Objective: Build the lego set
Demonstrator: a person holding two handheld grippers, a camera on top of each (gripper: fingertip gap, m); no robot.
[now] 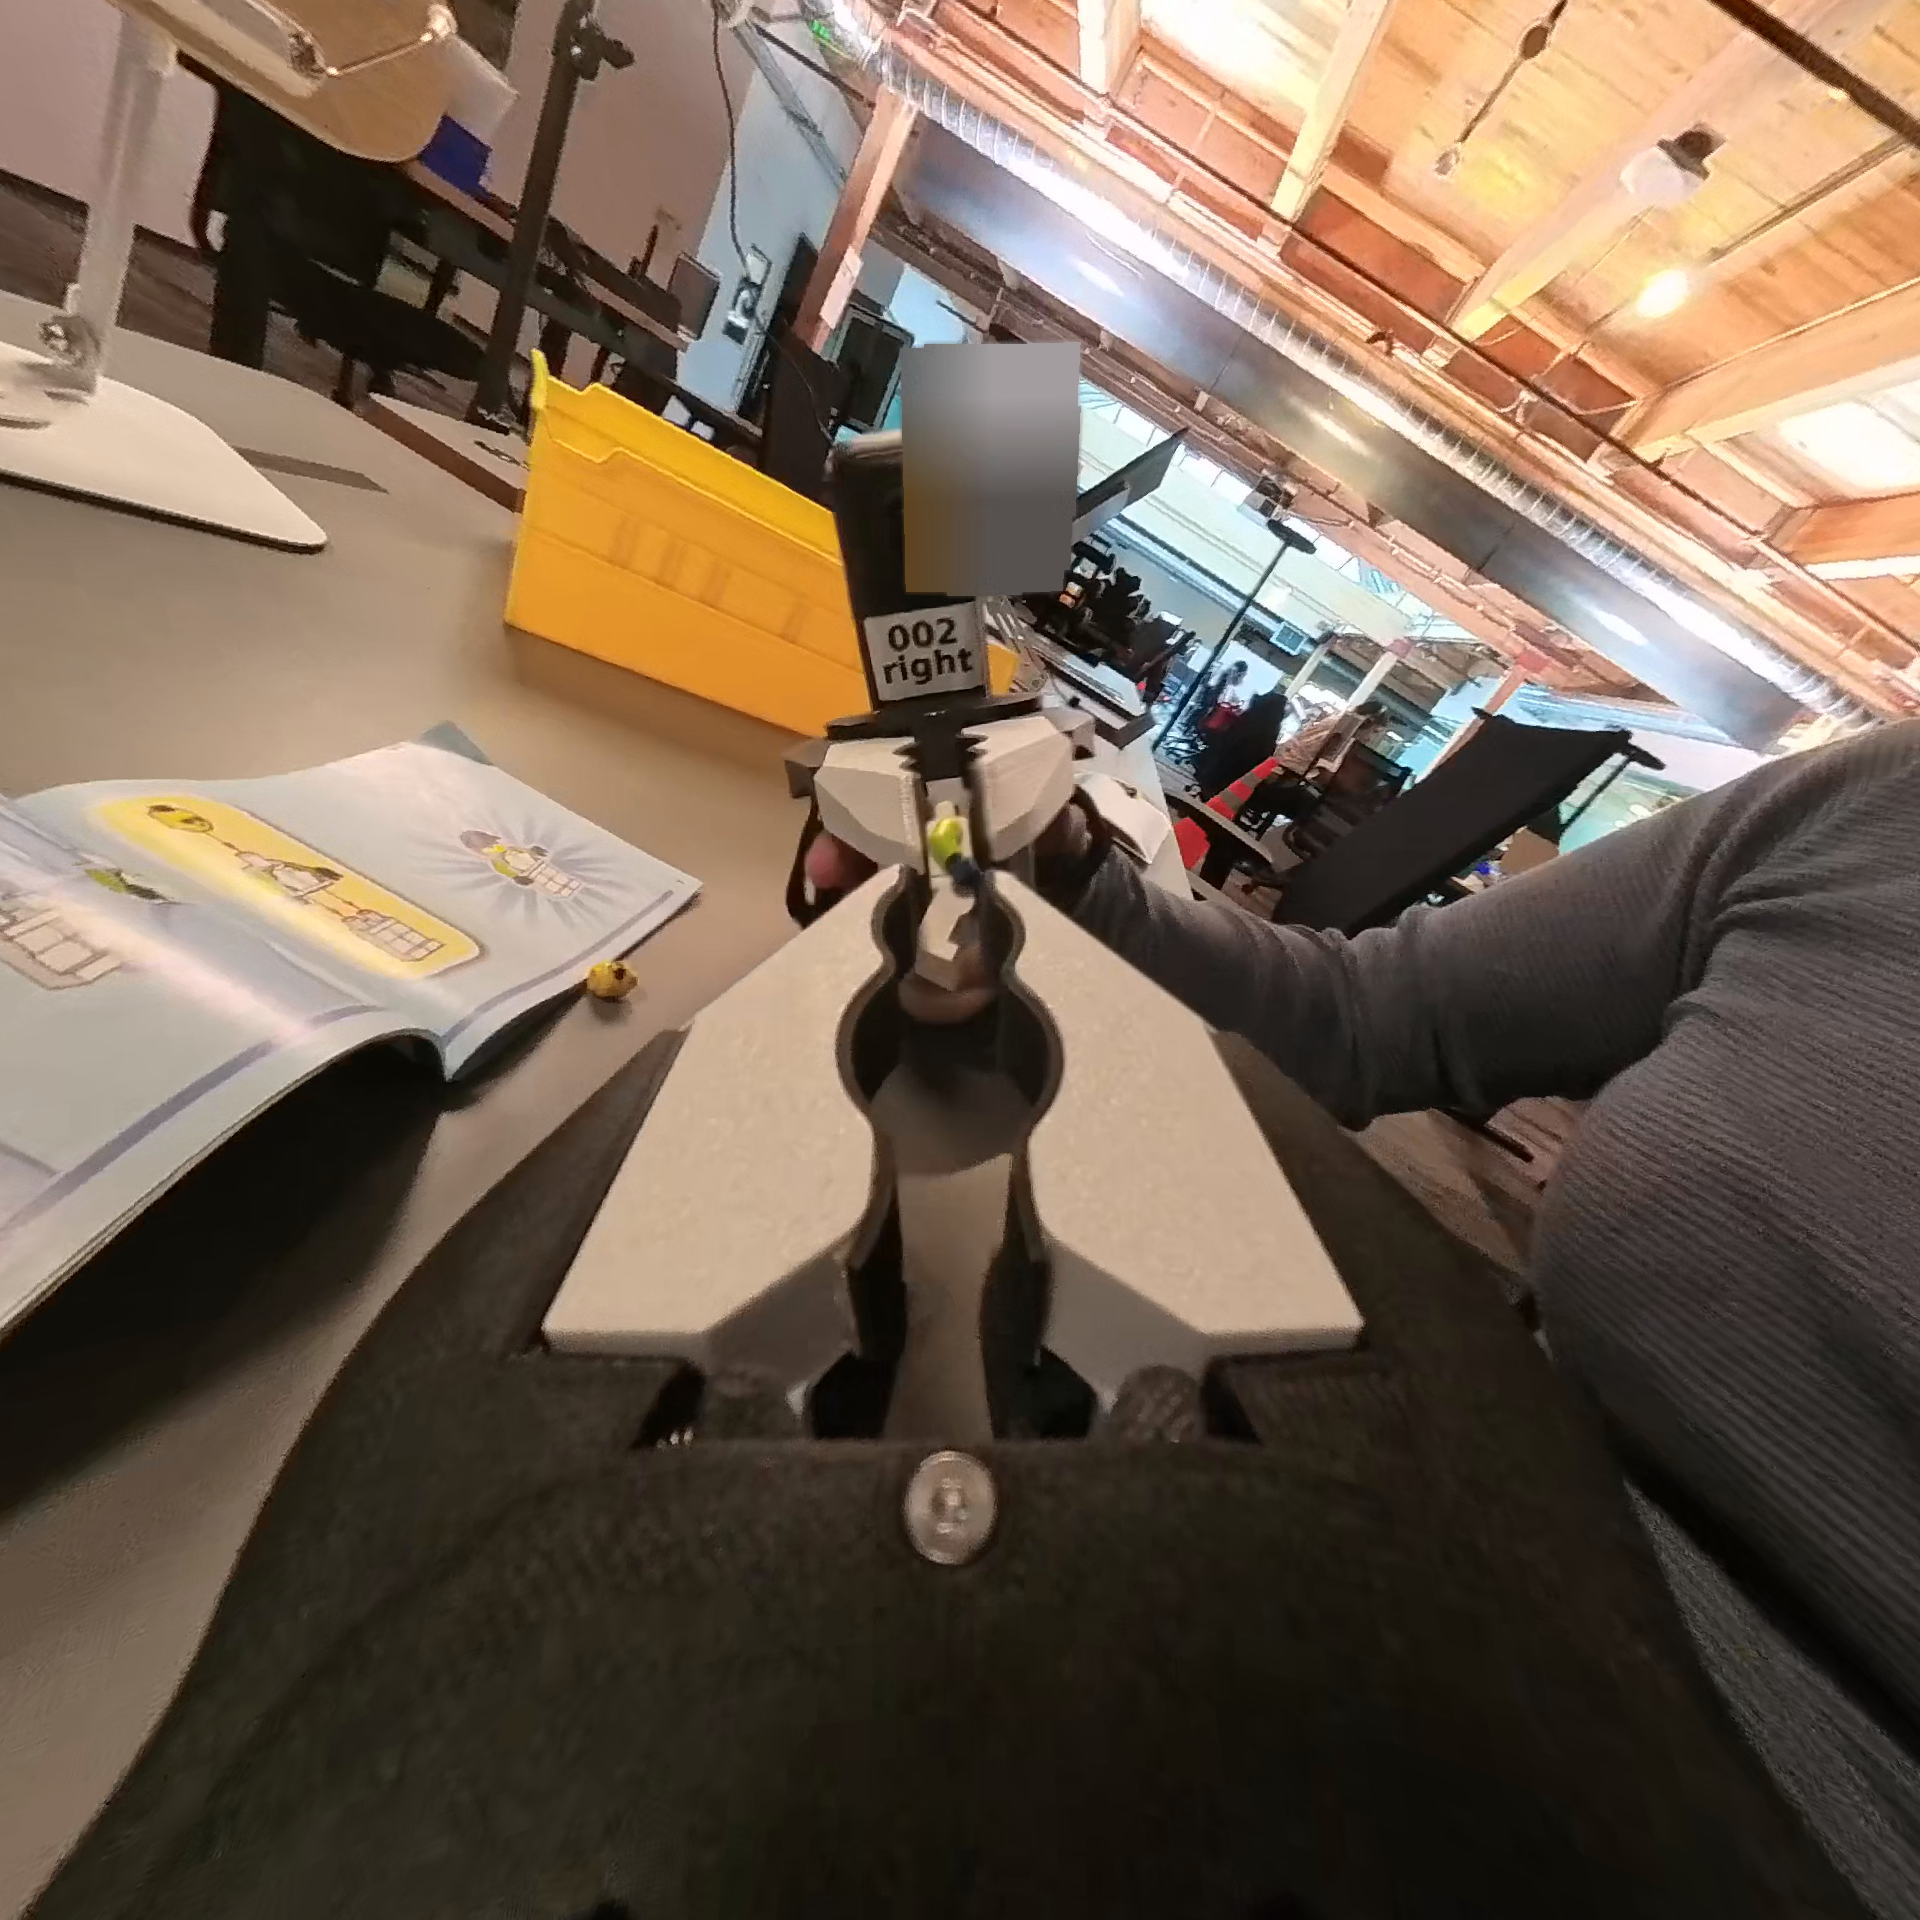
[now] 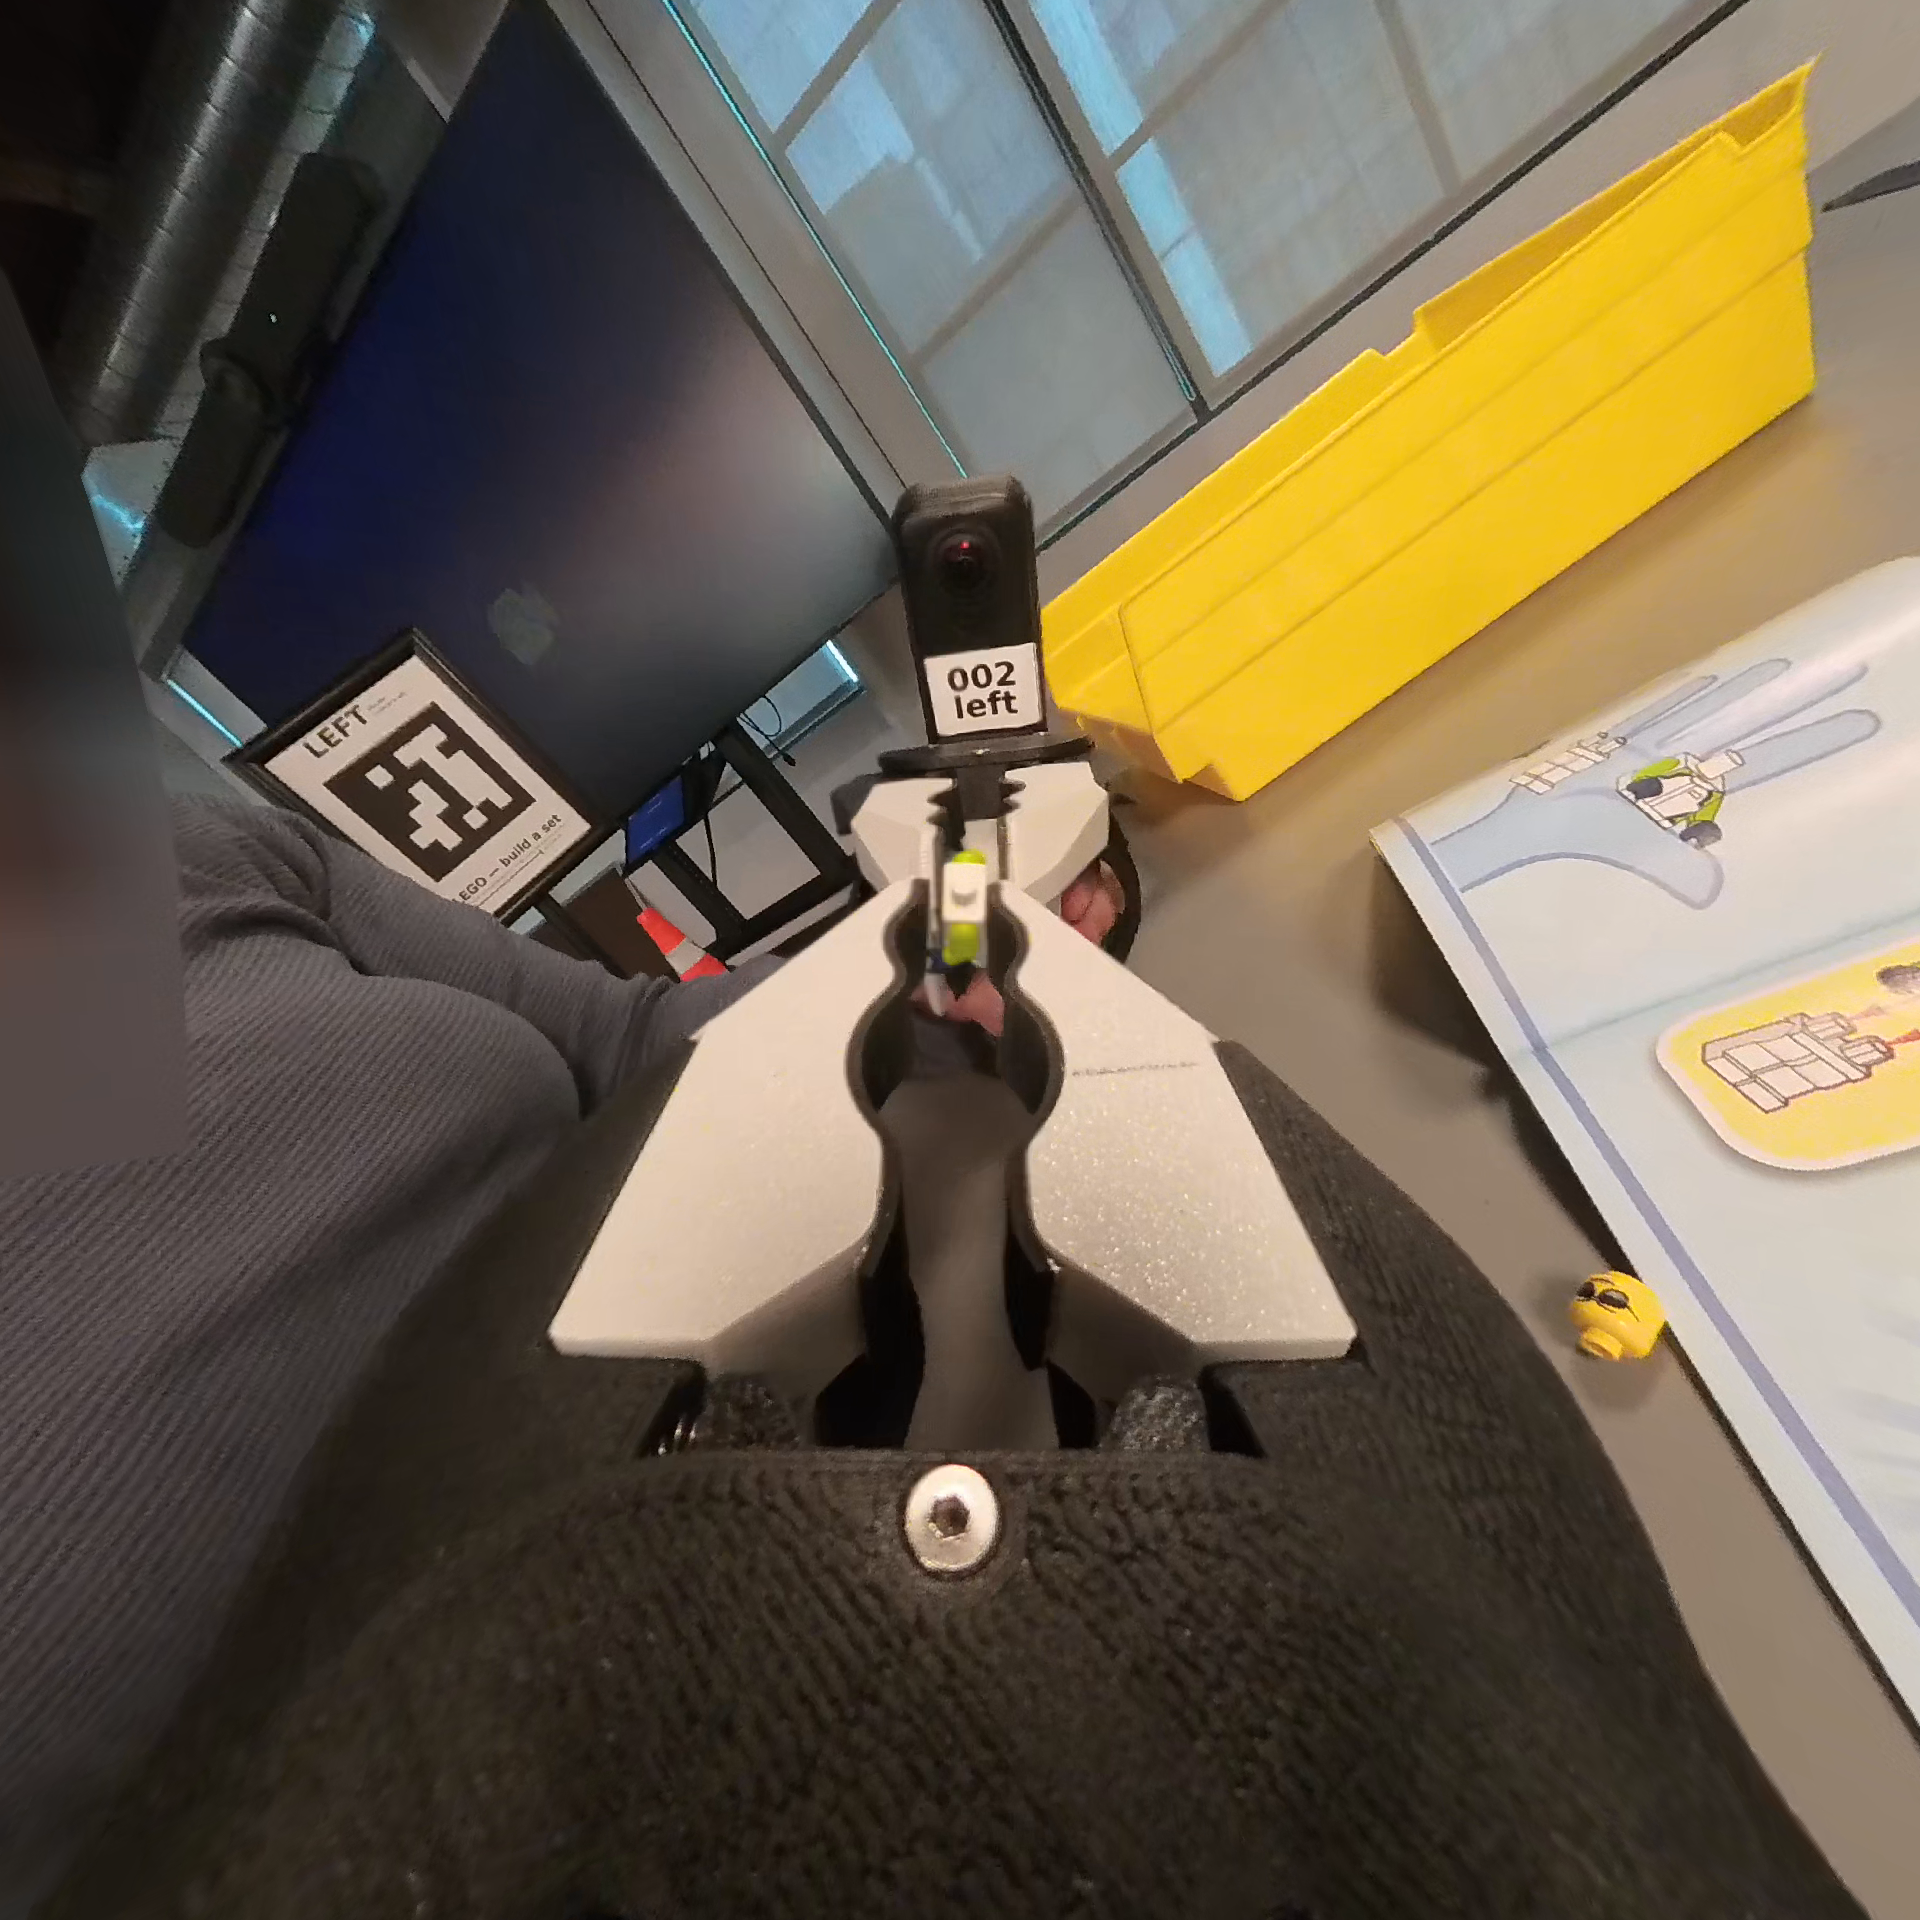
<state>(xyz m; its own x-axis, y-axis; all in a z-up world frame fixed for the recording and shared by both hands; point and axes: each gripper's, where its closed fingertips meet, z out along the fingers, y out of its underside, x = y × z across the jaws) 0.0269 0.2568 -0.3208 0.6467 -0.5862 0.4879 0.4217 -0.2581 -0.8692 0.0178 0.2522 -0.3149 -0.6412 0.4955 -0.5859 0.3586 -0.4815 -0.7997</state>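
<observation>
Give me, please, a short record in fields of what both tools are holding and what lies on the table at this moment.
left tool: shut on the minifigure part, tip to tip with the other tool
right tool: shut on the same part from the opposite side
minifigure part: white and lime green, held in the air between the two tools
yellow head: loose on the table, at the edge of the booklet
instruction booklet: open, flat on the table
yellow bin: on the table, beyond the booklet
</observation>
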